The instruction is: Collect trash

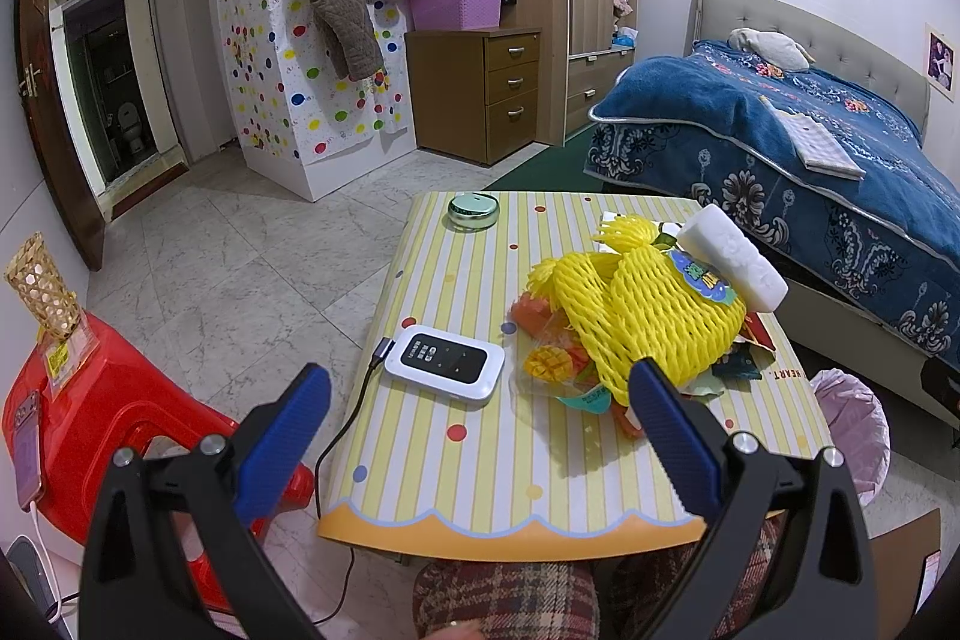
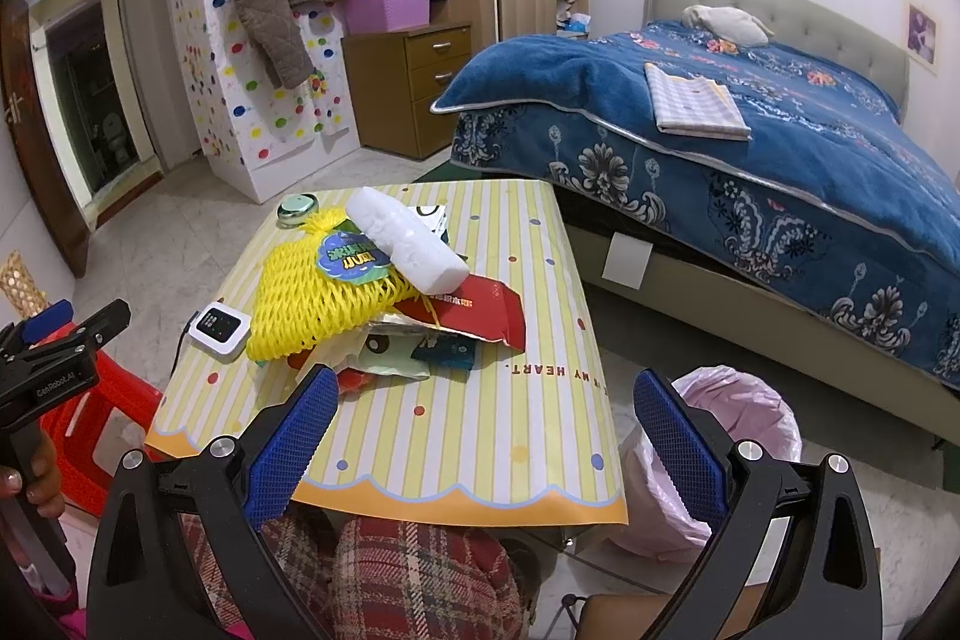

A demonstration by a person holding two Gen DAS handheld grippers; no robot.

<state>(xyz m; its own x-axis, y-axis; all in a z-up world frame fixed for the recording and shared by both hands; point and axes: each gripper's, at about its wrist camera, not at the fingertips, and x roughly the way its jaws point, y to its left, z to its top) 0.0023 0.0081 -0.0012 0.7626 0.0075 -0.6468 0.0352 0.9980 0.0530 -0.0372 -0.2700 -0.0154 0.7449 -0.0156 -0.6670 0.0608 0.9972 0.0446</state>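
Small table point(image 1: 528, 466) with a yellow-striped, dotted cover, taken here as landmark. On its top, toward the bed side: a heap of trash, chiefly yellow foam fruit netting point(image 1: 648, 316) with a blue-green label, touching a white foam block point(image 1: 735, 256) that leans across its upper part. Under and beside the netting: a clear snack wrapper with mango print point(image 1: 555, 364), a red packet point(image 2: 486, 307) and a dark blue wrapper point(image 2: 444, 352), all overlapping. Nearer the table's left edge, apart from the heap: a white pocket device with a dark screen point(image 1: 447, 363), its black cable point(image 1: 345, 430) trailing off the edge toward the floor. At the far edge of the table: a round green tin point(image 1: 474, 211). Just beside the table's right side, on the floor: a bin lined with a pale pink bag point(image 2: 738, 418), mouth open. Left of the table: a red plastic stool point(image 1: 102, 400) carrying a woven bamboo holder point(image 1: 42, 289) and a phone. Beyond the table: a bed with a blue floral blanket point(image 2: 780, 148). Left gripper point(image 1: 480, 424) released, blue pads spread wide, hovering above the table's near-left part, gripping nothing. Right gripper point(image 2: 486, 430) likewise spread wide and unloaded, poised over the table's near edge, one pad toward the heap, the other over the pink-lined bin.
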